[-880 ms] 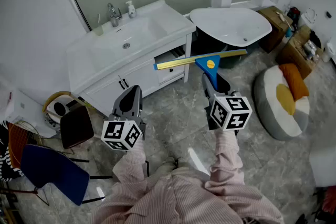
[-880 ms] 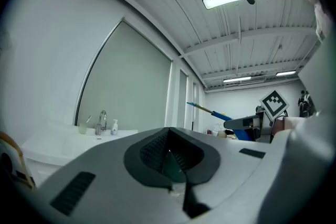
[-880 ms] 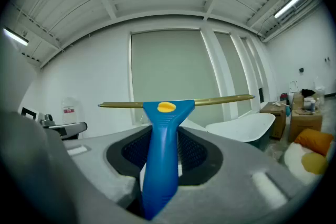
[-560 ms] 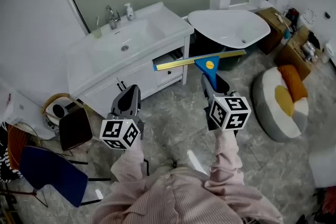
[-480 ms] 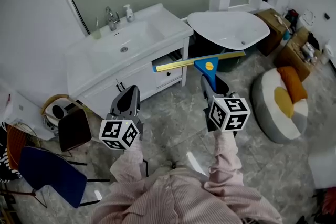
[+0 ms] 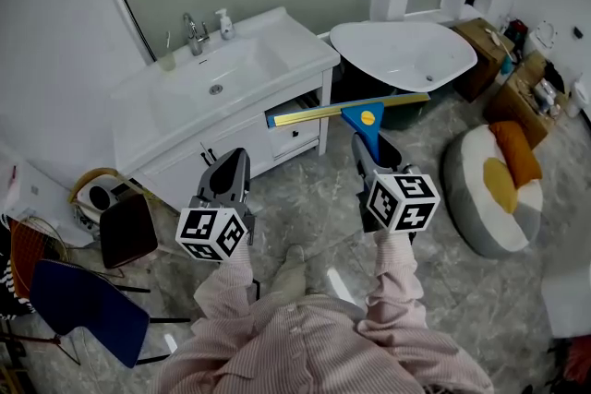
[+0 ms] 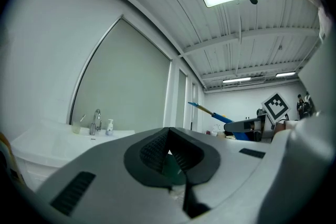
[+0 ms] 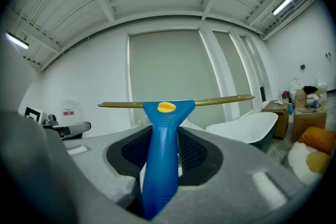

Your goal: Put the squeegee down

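While my right gripper (image 6: 371, 152) grips the blue handle of the squeegee (image 6: 362, 113), its blade hangs level above the floor, before the vanity's open drawer (image 6: 297, 136) and the white bathtub (image 6: 406, 46). My left gripper (image 6: 224, 182) is clenched, empty. A cup (image 6: 166, 61) holding a thin stick stands beside the sink basin (image 6: 245, 60).

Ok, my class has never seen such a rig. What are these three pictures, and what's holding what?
No robot: a person holds a gripper tool in each hand. The head view looks down from a camera on their head; the other two come from cameras riding on the grippers. The right gripper has its jaws closed on a blue squeegee. The left gripper has its jaws shut, empty. Ahead stand a white sink cabinet with a tap, and a bathtub.
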Demonstrator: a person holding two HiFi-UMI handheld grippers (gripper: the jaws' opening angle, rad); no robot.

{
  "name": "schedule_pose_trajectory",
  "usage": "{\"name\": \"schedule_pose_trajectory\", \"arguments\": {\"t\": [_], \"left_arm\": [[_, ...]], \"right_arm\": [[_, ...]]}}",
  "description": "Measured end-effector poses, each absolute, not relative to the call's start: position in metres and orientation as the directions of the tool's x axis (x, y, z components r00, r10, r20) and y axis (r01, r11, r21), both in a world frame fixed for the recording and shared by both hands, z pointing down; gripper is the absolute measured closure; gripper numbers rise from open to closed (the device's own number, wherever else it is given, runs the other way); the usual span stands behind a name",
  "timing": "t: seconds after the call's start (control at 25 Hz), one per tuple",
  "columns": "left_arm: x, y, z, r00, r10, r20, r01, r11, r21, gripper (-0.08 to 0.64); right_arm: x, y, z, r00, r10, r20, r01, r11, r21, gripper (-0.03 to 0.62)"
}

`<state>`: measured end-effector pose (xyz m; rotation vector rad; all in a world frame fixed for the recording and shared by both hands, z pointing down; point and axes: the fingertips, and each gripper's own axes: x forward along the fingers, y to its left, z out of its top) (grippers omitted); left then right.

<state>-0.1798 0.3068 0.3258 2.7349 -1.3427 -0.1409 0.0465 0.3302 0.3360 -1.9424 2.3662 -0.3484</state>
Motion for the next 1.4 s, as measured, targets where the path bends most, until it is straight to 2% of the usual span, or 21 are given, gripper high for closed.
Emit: {"name": "schedule_pose_trajectory", "arguments": {"t": [0.8, 1.4], "left_arm": [[-0.135, 0.126, 0.343, 0.658, -0.753, -0.014, -0.744, -0.653, 0.142, 0.558], [-0.136, 0.017, 0.357, 0.669, -0.743, 0.007, -0.734, -0.660, 0.163, 0.558]], "right_arm": [[0.084, 0.165, 0.360, -0.168, -0.975, 0.146, -0.962, 0.130, -0.241, 0.456], [0.082, 0.053, 0.374, -0.166, -0.972, 0.168, -0.957, 0.118, -0.265, 0.456]]}}
